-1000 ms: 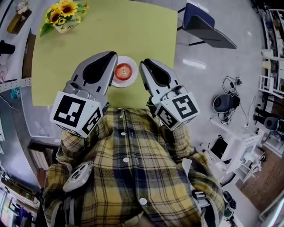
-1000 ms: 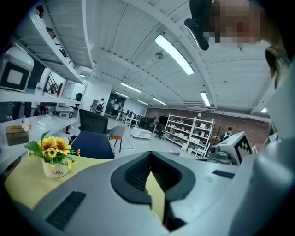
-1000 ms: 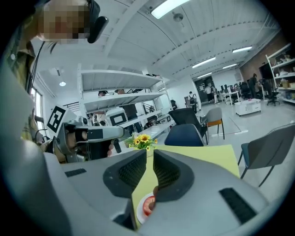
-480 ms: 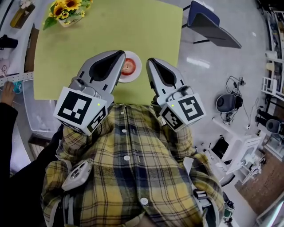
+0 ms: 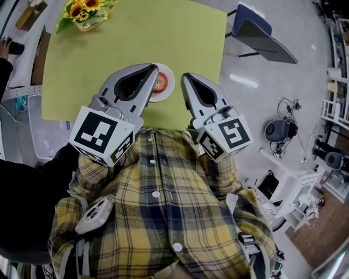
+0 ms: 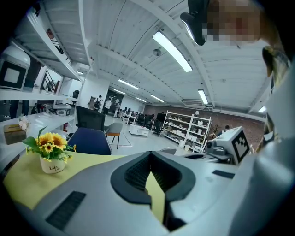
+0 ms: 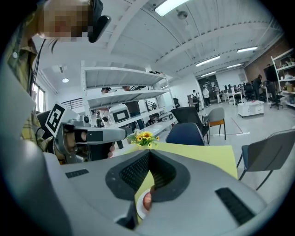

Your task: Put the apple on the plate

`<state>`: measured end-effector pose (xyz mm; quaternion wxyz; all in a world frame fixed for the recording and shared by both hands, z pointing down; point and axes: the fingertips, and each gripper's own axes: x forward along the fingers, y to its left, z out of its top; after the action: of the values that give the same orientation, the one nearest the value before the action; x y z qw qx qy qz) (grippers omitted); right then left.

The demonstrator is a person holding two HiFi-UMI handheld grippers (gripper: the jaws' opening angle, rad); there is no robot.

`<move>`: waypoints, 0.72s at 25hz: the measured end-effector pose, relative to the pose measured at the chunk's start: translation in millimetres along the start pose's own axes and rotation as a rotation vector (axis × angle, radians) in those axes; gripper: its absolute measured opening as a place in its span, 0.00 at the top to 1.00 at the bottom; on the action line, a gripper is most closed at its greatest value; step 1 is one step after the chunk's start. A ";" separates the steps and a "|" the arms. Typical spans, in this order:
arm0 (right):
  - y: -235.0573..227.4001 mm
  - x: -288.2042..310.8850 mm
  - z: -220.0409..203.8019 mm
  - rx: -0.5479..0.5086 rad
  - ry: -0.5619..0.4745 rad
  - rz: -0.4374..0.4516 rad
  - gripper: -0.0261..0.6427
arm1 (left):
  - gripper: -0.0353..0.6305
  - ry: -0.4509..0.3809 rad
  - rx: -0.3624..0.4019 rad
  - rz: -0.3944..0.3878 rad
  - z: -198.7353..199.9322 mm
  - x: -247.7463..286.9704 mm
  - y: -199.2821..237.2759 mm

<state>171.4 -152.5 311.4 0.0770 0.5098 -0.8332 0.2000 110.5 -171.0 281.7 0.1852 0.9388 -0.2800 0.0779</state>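
Note:
A red apple (image 5: 161, 82) lies on a small white plate (image 5: 169, 89) near the front edge of the yellow-green table (image 5: 109, 54). My left gripper (image 5: 155, 67) hangs over the plate's left side and hides part of it; its jaws are shut with nothing between them. My right gripper (image 5: 185, 77) is just right of the plate, shut and empty too. In the right gripper view the apple (image 7: 147, 201) and plate (image 7: 139, 210) show low through the gap below the closed tips (image 7: 149, 153). The left gripper view shows only closed tips (image 6: 150, 154) and table.
A pot of sunflowers (image 5: 84, 11) stands at the table's far left corner. A dark blue chair (image 5: 260, 34) sits beyond the table's right side. Someone's dark sleeve (image 5: 24, 180) reaches in at the left edge. Shelves and gear line the right floor.
A person in a dark sleeve has come in at the left edge. My left gripper now covers more of the plate. Both grippers have stayed close to my chest.

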 end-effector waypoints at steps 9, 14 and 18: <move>-4.3 -5.2 1.6 -0.001 0.001 0.006 0.97 | 0.94 0.001 -0.004 0.021 0.5 3.1 -4.4; -5.7 -2.0 2.0 -0.002 0.002 0.002 0.97 | 0.94 -0.003 0.000 0.020 1.1 3.4 0.0; -5.7 0.2 1.0 -0.003 0.003 0.001 0.97 | 0.94 -0.001 -0.005 0.023 -0.3 3.4 2.6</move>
<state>176.3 -155.4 312.0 0.0789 0.5090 -0.8336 0.1994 111.8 -174.6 283.7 0.1863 0.9350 -0.2911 0.0790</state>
